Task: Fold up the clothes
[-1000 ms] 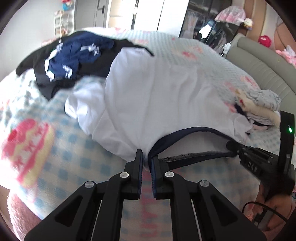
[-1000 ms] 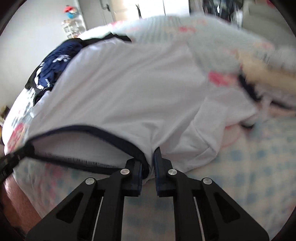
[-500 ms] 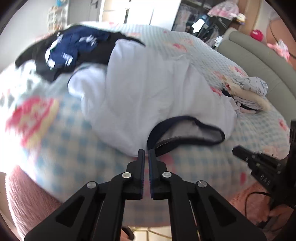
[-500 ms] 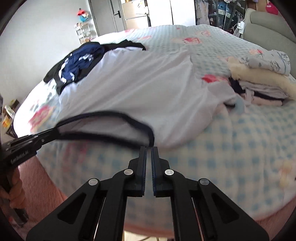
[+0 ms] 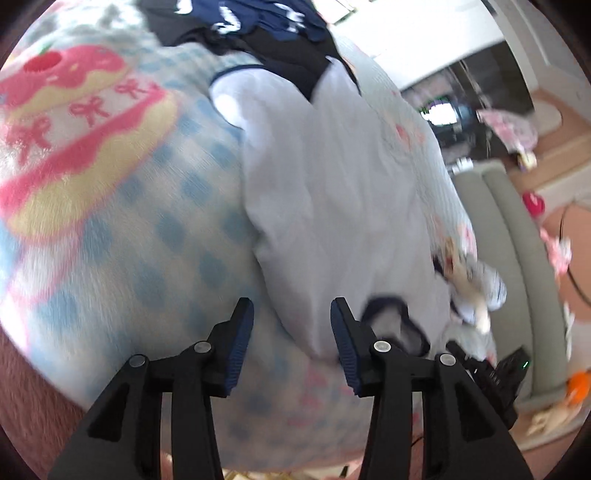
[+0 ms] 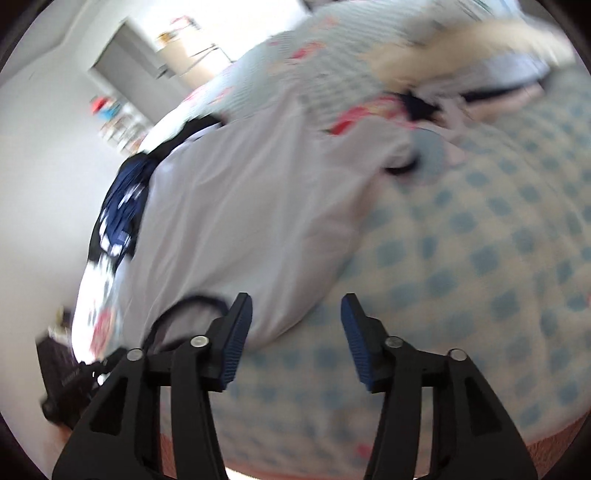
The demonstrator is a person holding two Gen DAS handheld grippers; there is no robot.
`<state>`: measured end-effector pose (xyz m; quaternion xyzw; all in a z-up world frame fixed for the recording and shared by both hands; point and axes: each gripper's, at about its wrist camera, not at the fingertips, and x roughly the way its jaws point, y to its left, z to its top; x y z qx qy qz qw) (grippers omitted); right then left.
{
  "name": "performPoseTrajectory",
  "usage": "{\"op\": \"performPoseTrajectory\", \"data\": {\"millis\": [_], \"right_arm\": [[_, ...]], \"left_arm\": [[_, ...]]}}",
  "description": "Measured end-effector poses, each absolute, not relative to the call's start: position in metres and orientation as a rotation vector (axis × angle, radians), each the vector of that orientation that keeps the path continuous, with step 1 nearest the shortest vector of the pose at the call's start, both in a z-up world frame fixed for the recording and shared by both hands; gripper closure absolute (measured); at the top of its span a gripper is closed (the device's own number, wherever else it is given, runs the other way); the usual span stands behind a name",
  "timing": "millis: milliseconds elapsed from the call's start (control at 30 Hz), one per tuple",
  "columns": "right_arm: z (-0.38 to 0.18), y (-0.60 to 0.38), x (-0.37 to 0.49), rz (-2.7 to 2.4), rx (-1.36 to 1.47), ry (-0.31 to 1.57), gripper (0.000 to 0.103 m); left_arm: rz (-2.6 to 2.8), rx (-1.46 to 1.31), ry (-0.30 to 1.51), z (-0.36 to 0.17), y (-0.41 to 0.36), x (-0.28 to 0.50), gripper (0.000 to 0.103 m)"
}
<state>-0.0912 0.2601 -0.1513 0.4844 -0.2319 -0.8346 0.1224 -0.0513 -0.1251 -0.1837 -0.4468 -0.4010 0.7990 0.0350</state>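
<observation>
A white T-shirt (image 5: 332, 206) with a dark navy collar (image 5: 395, 317) lies spread on the bed; it also shows in the right wrist view (image 6: 251, 206). My left gripper (image 5: 291, 325) is open and empty, over the shirt's near left edge. My right gripper (image 6: 295, 321) is open and empty, over the shirt's near right edge, where the collar (image 6: 195, 306) lies just to its left. Both views are tilted and motion-blurred.
The bed has a blue-checked blanket (image 5: 122, 258) with pink cake prints. A dark navy and black clothes pile (image 5: 266, 33) lies at the far end. A stack of folded clothes (image 6: 461, 48) sits to the right. A grey sofa (image 5: 517, 236) stands beyond the bed.
Both grippers held the shirt's collar edge shut one second ago, let go, and now stand open. Both cameras have rolled and swung toward the shirt's sides.
</observation>
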Motion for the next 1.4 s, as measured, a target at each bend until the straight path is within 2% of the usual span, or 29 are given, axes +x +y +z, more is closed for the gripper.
{"op": "performPoseTrajectory", "data": {"millis": [67, 133, 167, 200, 233, 267, 300, 333, 433, 533, 600, 667, 700, 733, 767, 867, 933, 1000, 1067, 1133, 1200, 1233, 1267, 1333, 1400], "right_arm": [[-0.157, 0.272, -0.103, -2.424, 1.416, -0.785, 0.04], [-0.166, 0.275, -0.116, -2.39, 1.427, -0.847, 0.03], [-0.172, 0.273, -0.124, -2.364, 1.444, -0.858, 0.03], [-0.179, 0.27, -0.131, -2.338, 1.462, -0.868, 0.03], [-0.178, 0.263, -0.134, -2.341, 1.459, -0.807, 0.039], [-0.176, 0.254, -0.135, -2.35, 1.45, -0.727, 0.058], [-0.174, 0.245, -0.136, -2.358, 1.44, -0.646, 0.07], [-0.167, 0.237, -0.133, -2.386, 1.413, -0.547, 0.091], [-0.151, 0.233, -0.119, -2.488, 1.367, -0.4, 0.096], [-0.151, 0.237, -0.109, -2.572, 1.393, -0.269, 0.096], [-0.159, 0.239, -0.106, -2.541, 1.436, -0.278, 0.096], [-0.164, 0.242, -0.101, -2.485, 1.443, -0.351, 0.094], [-0.164, 0.245, -0.099, -2.464, 1.42, -0.415, 0.091], [-0.164, 0.248, -0.097, -2.43, 1.4, -0.483, 0.078], [-0.165, 0.25, -0.098, -2.389, 1.385, -0.552, 0.063], [-0.174, 0.253, -0.105, -2.303, 1.381, -0.688, 0.058], [-0.18, 0.253, -0.111, -2.304, 1.391, -0.718, 0.058], [-0.185, 0.251, -0.117, -2.308, 1.389, -0.754, 0.053], [-0.188, 0.246, -0.123, -2.309, 1.386, -0.794, 0.037], [-0.192, 0.242, -0.129, -2.309, 1.383, -0.834, 0.026], [-0.19, 0.233, -0.131, -2.331, 1.376, -0.794, 0.025], [-0.189, 0.227, -0.132, -2.343, 1.369, -0.763, 0.037], [-0.185, 0.223, -0.131, -2.356, 1.355, -0.719, 0.064], [-0.175, 0.221, -0.124, -2.4, 1.333, -0.612, 0.079], [-0.163, 0.21, -0.117, -2.499, 1.335, -0.4, 0.086]], "left_arm": [[2.455, -1.389, -1.244, -0.19, -0.126, -0.063, 0.058], [2.485, -1.396, -1.212, -0.187, -0.128, -0.064, 0.063], [2.501, -1.399, -1.196, -0.185, -0.128, -0.065, 0.073], [2.516, -1.402, -1.178, -0.184, -0.129, -0.065, 0.097], [2.532, -1.405, -1.161, -0.182, -0.13, -0.065, 0.096], [2.547, -1.408, -1.144, -0.18, -0.13, -0.066, 0.096], [2.562, -1.411, -1.126, -0.179, -0.131, -0.066, 0.097], [2.578, -1.414, -1.108, -0.177, -0.132, -0.066, 0.097], [2.623, -1.421, -1.054, -0.172, -0.134, -0.068, 0.097], [2.667, -1.428, -0.999, -0.167, -0.136, -0.069, 0.096], [2.54, -1.487, -1.114, -0.184, -0.137, -0.069, 0.093], [2.457, -1.444, -1.229, -0.192, -0.136, -0.06, 0.089], [2.415, -1.419, -1.284, -0.196, -0.136, -0.056, 0.082], [2.373, -1.393, -1.338, -0.199, -0.136, -0.051, 0.077], [2.346, -1.389, -1.36, -0.201, -0.133, -0.049, 0.076], [2.244, -1.381, -1.438, -0.208, -0.125, -0.046, 0.075], [2.222, -1.365, -1.48, -0.212, -0.121, -0.049, 0.067], [2.239, -1.375, -1.472, -0.216, -0.117, -0.058, 0.066], [2.217, -1.377, -1.496, -0.218, -0.118, -0.063, 0.064], [2.189, -1.344, -1.516, -0.219, -0.116, -0.072, 0.06], [2.214, -1.32, -1.479, -0.215, -0.111, -0.08, 0.068], [2.257, -1.32, -1.438, -0.209, -0.109, -0.08, 0.088], [2.3, -1.321, -1.395, -0.204, -0.106, -0.08, 0.094], [2.371, -1.311, -1.321, -0.191, -0.103, -0.077, 0.095], [2.395, -1.309, -1.257, -0.179, -0.102, -0.072, 0.096]]}}
